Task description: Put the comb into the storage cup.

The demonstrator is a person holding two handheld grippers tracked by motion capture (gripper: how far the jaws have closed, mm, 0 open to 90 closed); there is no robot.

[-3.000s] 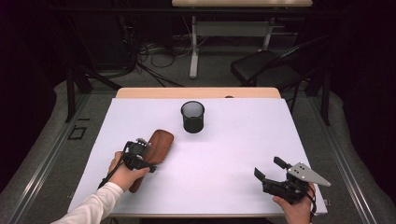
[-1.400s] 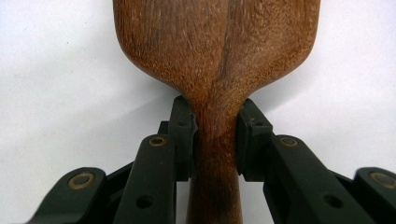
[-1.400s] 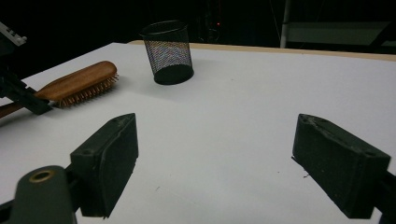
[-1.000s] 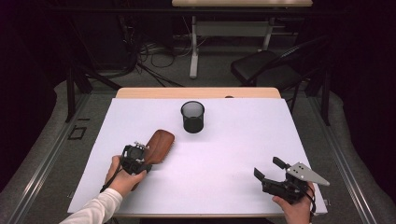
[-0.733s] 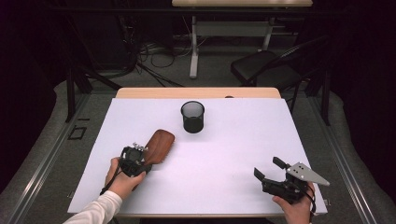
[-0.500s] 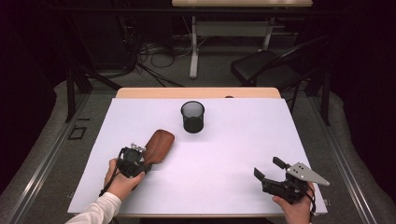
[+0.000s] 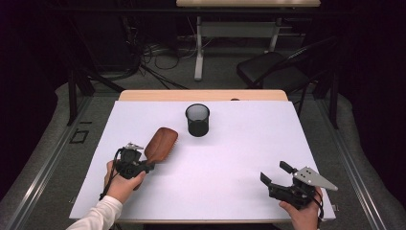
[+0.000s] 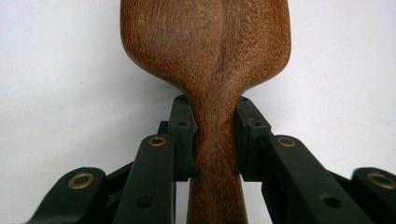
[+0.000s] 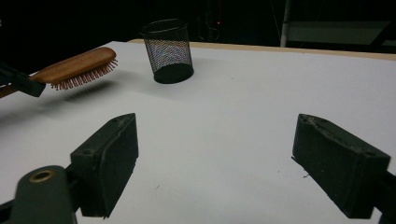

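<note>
A wooden hairbrush (image 7: 162, 143) is at the left of the white table (image 7: 239, 158). My left gripper (image 7: 146, 166) is shut on its narrow handle, just below the head. In the left gripper view the pads (image 8: 183, 135) press the handle from both sides, with the brush back (image 8: 205, 42) facing up. The right gripper view shows the hairbrush (image 9: 77, 63) bristles down, held a little above the table over its shadow. A black mesh cup (image 7: 197, 120) stands upright at the far middle, apart from the brush. My right gripper (image 7: 274, 171) rests open at the near right corner, with nothing between its fingers.
The table's wooden far edge (image 7: 201, 95) runs behind the cup. Beyond it are a dark chair (image 7: 273, 72), a desk leg (image 7: 197, 52) and cables (image 7: 148, 57) on the floor. In the right gripper view the mesh cup (image 9: 168, 49) is far ahead.
The left hand has shifted slightly to the left with the brush, and the brush head now sits a little higher. The right gripper has stayed still.
</note>
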